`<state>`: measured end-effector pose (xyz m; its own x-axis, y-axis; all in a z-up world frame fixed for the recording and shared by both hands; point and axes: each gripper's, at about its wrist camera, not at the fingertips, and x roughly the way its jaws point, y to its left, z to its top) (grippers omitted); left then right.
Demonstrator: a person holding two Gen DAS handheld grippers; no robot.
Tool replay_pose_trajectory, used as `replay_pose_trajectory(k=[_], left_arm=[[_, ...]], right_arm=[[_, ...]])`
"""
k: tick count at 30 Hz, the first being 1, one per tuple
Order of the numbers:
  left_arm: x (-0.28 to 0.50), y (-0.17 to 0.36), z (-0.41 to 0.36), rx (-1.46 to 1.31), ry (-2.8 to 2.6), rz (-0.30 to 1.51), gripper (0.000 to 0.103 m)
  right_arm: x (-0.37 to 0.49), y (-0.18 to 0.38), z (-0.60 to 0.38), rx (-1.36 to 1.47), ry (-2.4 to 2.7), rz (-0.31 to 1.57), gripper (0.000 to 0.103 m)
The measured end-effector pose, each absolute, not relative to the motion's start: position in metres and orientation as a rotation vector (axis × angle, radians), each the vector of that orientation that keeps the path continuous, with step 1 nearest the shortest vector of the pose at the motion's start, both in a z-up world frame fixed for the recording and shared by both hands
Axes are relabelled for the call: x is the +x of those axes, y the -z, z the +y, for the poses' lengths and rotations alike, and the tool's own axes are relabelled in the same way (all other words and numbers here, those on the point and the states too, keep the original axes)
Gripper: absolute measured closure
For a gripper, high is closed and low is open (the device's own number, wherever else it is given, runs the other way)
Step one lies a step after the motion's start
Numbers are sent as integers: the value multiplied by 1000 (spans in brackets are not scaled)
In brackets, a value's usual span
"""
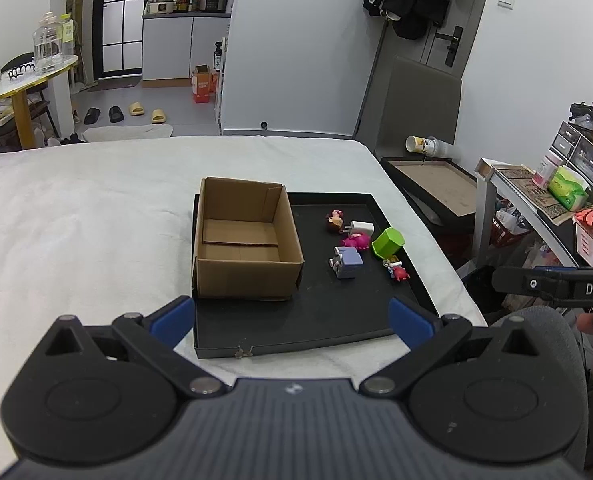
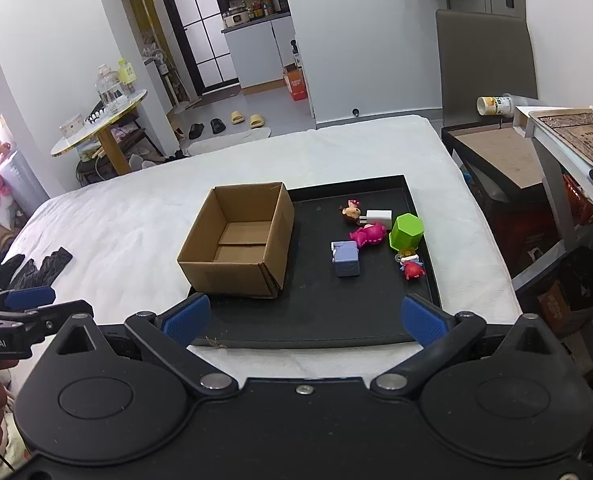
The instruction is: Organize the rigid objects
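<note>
A black tray (image 1: 296, 330) (image 2: 308, 332) lies on a white-covered bed. On its left part stands an open, empty cardboard box (image 1: 245, 240) (image 2: 236, 240). To the box's right lie small objects: a doll-head figure (image 2: 351, 212), a white charger (image 2: 378, 217), a pink toy (image 2: 367, 235), a green hexagonal cup (image 2: 406, 231), a lavender cube (image 2: 346, 258) and a red figure (image 2: 411, 269). My left gripper (image 1: 292, 322) and right gripper (image 2: 305, 320) both hover open near the tray's front edge, with nothing between their blue pads.
Dark gloves (image 2: 36, 268) lie on the bed at the left. A framed board (image 2: 496, 160) and a cluttered shelf (image 1: 556, 196) stand right of the bed. A grey chair (image 2: 484, 64) is behind it. A round table (image 2: 100, 124) stands far left.
</note>
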<state>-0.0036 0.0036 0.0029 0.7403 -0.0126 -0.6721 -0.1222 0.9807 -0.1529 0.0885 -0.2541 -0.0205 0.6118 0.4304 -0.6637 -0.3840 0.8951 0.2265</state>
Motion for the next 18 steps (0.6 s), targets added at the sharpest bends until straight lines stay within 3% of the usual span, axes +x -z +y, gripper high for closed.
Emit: replay_pose_trajectory(k=[18], left_arm=[[-5,-5,6,-197,-62,725,0]], right_arm=[[86,17,-252,51,-470,783,0]])
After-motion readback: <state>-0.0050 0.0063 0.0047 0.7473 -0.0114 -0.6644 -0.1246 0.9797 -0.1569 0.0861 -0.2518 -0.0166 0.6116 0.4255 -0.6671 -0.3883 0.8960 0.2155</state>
